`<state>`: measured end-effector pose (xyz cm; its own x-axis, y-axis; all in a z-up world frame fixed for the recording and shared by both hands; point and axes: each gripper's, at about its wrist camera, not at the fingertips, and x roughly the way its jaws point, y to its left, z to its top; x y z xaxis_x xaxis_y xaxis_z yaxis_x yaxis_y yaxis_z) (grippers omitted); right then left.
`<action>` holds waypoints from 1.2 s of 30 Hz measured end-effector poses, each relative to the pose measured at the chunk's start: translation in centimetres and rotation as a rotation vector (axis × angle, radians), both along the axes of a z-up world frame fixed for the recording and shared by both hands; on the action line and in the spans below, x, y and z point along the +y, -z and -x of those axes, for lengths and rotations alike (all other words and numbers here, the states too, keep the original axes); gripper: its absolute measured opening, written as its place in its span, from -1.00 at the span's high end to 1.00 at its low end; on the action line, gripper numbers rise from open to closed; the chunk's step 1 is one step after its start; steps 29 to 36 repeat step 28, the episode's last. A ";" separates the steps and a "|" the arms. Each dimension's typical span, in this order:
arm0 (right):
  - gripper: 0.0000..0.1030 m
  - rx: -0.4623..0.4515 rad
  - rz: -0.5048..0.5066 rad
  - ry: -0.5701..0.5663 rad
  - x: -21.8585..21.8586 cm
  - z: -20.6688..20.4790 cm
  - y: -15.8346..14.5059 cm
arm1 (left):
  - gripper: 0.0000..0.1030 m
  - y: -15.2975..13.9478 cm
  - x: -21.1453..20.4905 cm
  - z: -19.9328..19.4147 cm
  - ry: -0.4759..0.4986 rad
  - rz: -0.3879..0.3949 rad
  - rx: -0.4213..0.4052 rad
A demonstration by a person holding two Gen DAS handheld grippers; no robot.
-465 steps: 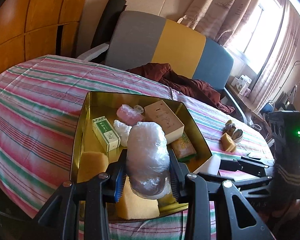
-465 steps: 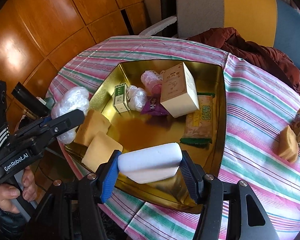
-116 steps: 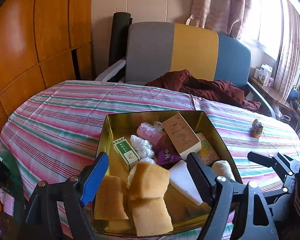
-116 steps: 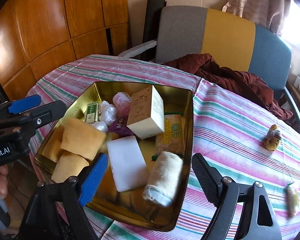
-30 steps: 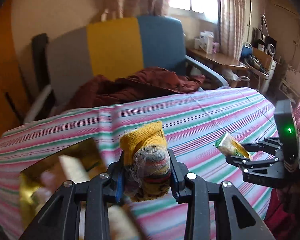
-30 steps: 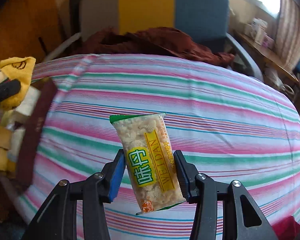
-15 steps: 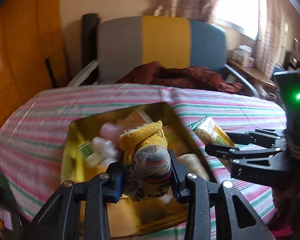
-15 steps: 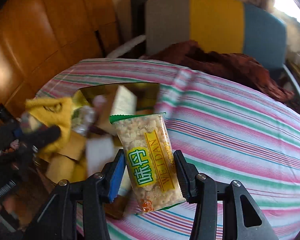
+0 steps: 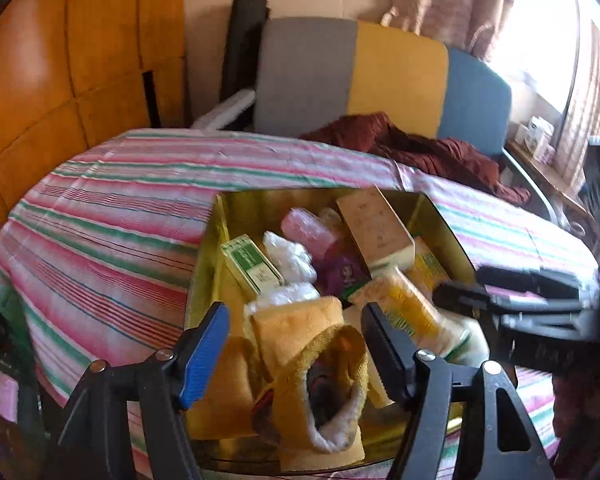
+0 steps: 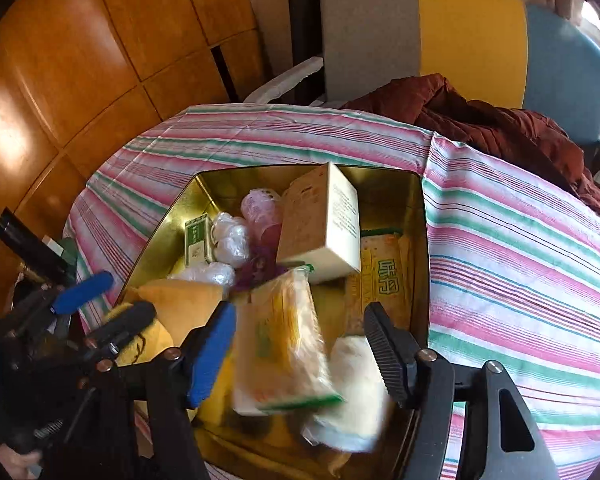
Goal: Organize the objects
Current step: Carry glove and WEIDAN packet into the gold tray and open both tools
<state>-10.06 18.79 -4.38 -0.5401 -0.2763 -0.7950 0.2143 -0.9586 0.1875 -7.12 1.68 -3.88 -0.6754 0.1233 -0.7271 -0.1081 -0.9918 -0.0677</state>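
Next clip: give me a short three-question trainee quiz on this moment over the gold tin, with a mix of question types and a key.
1. True or false: the left gripper is clamped on the yellow knitted sock.
2. Multiple choice: the yellow-and-green snack packet between the right gripper fingers is over A) the striped pink-and-green tablecloth, B) the gold metal tin, C) the grey, yellow and blue chair.
3. Short answer: which boxed thing stands tallest in the tin?

Key
1. False: both grippers' jaws have just been opening; the sock lies loose between the pads.
2. B; the packet is blurred and free of the pads.
3. The beige cardboard box.
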 end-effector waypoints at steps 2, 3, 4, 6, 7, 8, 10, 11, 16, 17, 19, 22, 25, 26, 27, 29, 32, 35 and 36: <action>-0.42 0.002 -0.005 -0.003 -0.1 -0.7 -0.1 | -0.36 -0.8 -0.4 -0.4 -0.034 -0.012 0.016; -0.44 0.006 -0.010 -0.004 -0.2 -1.0 -0.1 | -0.36 -1.1 -0.4 -0.6 -0.062 -0.001 0.016; -0.45 0.012 -0.016 -0.006 -0.3 -1.4 -0.2 | -0.37 -1.5 -0.5 -0.8 -0.100 0.022 0.019; -0.45 0.020 -0.021 -0.012 -0.3 -2.0 -0.4 | -0.37 -2.1 -0.4 -1.3 -0.120 0.041 0.024; -0.45 0.025 -0.022 -0.015 -0.4 -2.4 -0.5 | -0.37 -2.3 -0.4 -1.6 -0.120 0.035 0.026; -0.47 0.032 -0.023 -0.019 -0.5 -2.9 -0.6 | -0.37 -2.6 -0.6 -2.0 -0.124 0.018 0.031; -0.48 0.040 -0.024 -0.026 -0.8 -3.8 -0.6 | -0.37 -2.9 -0.9 -2.5 -0.148 0.020 0.040; -0.49 0.043 -0.024 -0.028 -0.8 -4.0 -0.6 | -0.37 -3.1 -0.9 -2.8 -0.161 0.031 0.049; -0.51 0.050 -0.029 -0.030 -1.0 -5.3 -0.4 | -0.37 -3.1 -1.0 -3.8 -0.162 0.061 0.073; -0.52 0.052 -0.031 -0.030 -1.0 -5.5 -0.4 | -0.37 -3.2 -1.0 -4.1 -0.161 0.060 0.082; -0.52 0.051 -0.032 -0.026 -0.9 -5.7 -0.3 | -0.34 -3.3 -1.1 -4.4 -0.158 0.057 0.100; -0.52 0.052 -0.031 -0.017 -0.6 -6.0 -0.3 | -0.31 -3.7 -1.4 -4.7 -0.165 0.039 0.119; -0.52 0.059 -0.034 -0.006 -0.4 -6.2 -0.5 | -0.29 -4.1 -1.5 -4.9 -0.168 0.044 0.136; -0.52 0.064 -0.036 -0.001 -0.3 -6.3 -0.6 | -0.29 -4.2 -1.5 -4.9 -0.172 0.050 0.142; -0.52 0.072 -0.037 0.008 -0.1 -6.4 -0.8 | -0.29 -4.3 -1.5 -5.0 -0.172 0.055 0.147; -0.52 0.082 -0.039 0.016 0.0 -6.6 -0.9 | -0.29 -4.4 -1.4 -5.0 -0.164 0.058 0.151; -0.52 0.082 -0.039 0.016 0.0 -6.6 -0.9 | -0.29 -4.4 -1.4 -5.0 -0.164 0.058 0.151; -0.52 0.082 -0.039 0.016 0.0 -6.6 -0.9 | -0.29 -4.4 -1.4 -5.0 -0.164 0.058 0.151; -0.52 0.082 -0.039 0.016 0.0 -6.6 -0.9 | -0.29 -4.4 -1.4 -5.0 -0.164 0.058 0.151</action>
